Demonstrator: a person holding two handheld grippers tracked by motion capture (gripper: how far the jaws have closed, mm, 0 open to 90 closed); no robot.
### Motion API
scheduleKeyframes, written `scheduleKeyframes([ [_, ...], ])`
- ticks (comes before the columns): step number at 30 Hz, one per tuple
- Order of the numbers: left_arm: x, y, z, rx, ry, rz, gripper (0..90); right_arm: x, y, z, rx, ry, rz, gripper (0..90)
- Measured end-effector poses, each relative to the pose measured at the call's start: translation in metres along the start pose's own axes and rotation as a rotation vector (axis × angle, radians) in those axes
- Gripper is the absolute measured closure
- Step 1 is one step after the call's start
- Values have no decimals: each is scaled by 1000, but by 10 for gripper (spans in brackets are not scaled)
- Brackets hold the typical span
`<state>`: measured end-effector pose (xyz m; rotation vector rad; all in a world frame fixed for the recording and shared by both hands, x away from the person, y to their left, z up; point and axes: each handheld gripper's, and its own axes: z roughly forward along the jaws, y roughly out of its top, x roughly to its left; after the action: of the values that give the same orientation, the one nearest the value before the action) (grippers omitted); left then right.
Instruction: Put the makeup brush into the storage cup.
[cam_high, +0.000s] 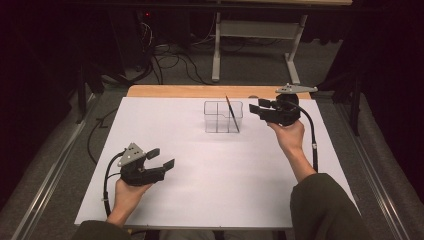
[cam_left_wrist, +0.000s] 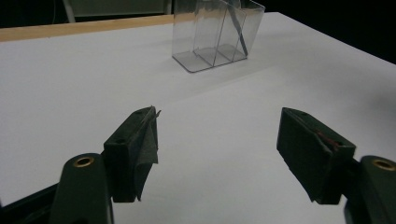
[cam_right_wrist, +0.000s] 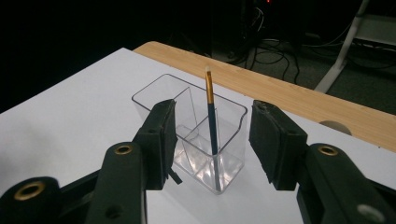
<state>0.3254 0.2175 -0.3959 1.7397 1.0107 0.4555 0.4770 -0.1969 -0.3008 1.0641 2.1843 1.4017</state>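
A white table top (cam_high: 210, 190) is covering most of the high view, w/ a wooden edge strip (cam_high: 190, 91) running along its far side. Beyond it, a grey floor w/ black cables (cam_high: 170, 60) and the white legs of another table frame (cam_high: 260, 40) are showing.

A clear plastic organizer box (cam_high: 223, 117), divided into compartments, is standing upright on the far middle part of the table. In the right gripper view a paintbrush (cam_right_wrist: 212, 126) is standing inside it, dark handle down, gold ferrule and pale tip up, tilting slightly and leaning in the compartment nearest to that camera. In the high view the brush (cam_high: 232, 114) is sitting toward the box's right side.

The person's right hand (cam_high: 287, 136) is holding the right gripper (cam_high: 260, 108) just beside the box on its right, not touching it. Its jaws are standing spread apart, nothing between them; in its own view the box and brush are appearing in the gap, farther off.

The left hand (cam_high: 127, 192) is holding the left gripper (cam_high: 163, 159) low at the near-left part of the table, well apart from the box. Its jaws are also spread wide and empty. In the left gripper view, a bit of black pad material (cam_left_wrist: 148, 140) is peeling off at one jaw's tip.
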Motion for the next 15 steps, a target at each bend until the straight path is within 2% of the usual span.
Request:
scheduleKeyframes([
  [15, 0, 0, 0, 0, 0, -2, 293, 0, -5, -13, -16, 6, 3, 523],
])
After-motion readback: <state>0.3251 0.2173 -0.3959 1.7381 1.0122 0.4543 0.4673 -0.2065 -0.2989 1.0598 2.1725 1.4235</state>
